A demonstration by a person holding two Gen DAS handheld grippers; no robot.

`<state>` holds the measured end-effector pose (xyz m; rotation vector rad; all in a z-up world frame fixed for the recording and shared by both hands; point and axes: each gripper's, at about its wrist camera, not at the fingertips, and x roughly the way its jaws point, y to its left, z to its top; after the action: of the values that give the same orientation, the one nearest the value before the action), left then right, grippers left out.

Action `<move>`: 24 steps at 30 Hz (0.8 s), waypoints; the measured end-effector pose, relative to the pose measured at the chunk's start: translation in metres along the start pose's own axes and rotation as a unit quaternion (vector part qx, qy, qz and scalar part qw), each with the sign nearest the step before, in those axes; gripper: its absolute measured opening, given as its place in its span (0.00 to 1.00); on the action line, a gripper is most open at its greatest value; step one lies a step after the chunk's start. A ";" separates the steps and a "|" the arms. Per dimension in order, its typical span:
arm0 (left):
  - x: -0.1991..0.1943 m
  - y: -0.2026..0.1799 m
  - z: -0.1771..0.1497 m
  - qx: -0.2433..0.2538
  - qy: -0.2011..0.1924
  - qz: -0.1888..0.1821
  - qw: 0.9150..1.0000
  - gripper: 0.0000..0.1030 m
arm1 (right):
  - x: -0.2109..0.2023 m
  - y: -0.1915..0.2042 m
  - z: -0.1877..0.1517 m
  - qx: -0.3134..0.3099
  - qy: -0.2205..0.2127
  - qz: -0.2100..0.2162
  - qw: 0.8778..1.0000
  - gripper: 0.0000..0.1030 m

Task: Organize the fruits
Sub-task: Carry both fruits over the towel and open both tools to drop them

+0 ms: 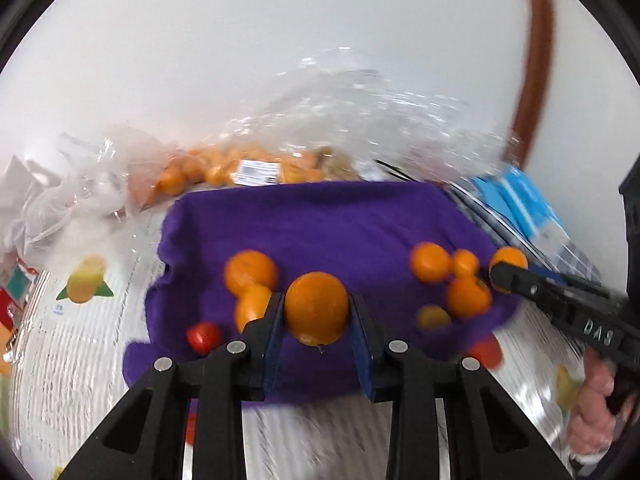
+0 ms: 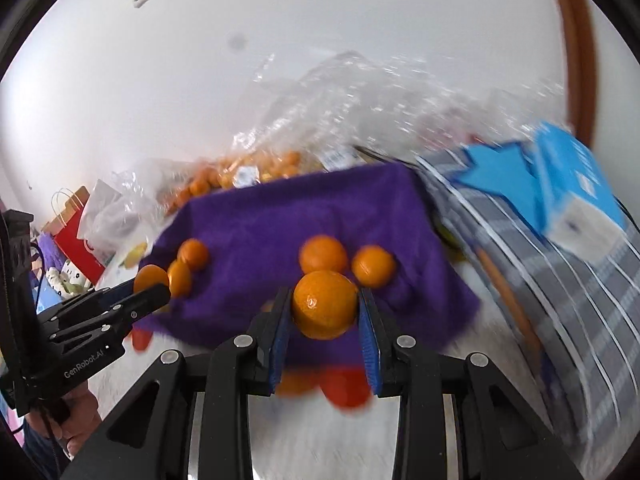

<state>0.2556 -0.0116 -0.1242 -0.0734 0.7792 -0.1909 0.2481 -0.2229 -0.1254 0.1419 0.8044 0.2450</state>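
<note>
Two oranges, one per gripper. The orange in my left gripper [image 1: 317,308] and the orange in my right gripper [image 2: 325,305] are firm, round, waxy-skinned fruit — light enough to carry, I judge, but liable to roll or squirt out if pinched off-centre, so the hold belongs across the widest girth, as here. Left fingers [image 1: 276,320]: narrowed onto the fruit, blue pads pressing both flanks, the orange held above the near part of the purple cloth [image 1: 312,216]. Right fingers [image 2: 370,332]: likewise closed on their orange, above the near edge of the same cloth. Loose oranges [image 1: 250,272] lie on the cloth in two clusters, left and right; red fruits [image 1: 203,336] lie at the cloth's near edge. Behind the cloth — a clear bag of small oranges [image 1: 240,168]; to its right, a blue box [image 2: 576,192]. All rests on the table [image 1: 80,360].
</note>
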 end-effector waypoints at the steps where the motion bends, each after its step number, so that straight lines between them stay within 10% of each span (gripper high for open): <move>1: 0.007 0.005 0.003 -0.011 0.006 -0.001 1.000 0.29 | 0.009 0.004 0.004 -0.004 0.004 0.001 1.000 0.31; 13: 0.034 0.003 0.000 -0.019 0.032 -0.024 0.999 0.34 | 0.042 0.014 0.001 -0.030 0.025 -0.015 0.999 0.32; 24: -0.055 0.006 -0.008 -0.032 -0.002 0.000 0.999 0.60 | -0.062 0.029 -0.010 -0.008 -0.016 -0.077 0.997 0.47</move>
<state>0.2126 0.0052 -0.0923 -0.1337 0.7806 -0.1662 0.1948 -0.2117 -0.0829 0.0674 0.7765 0.1035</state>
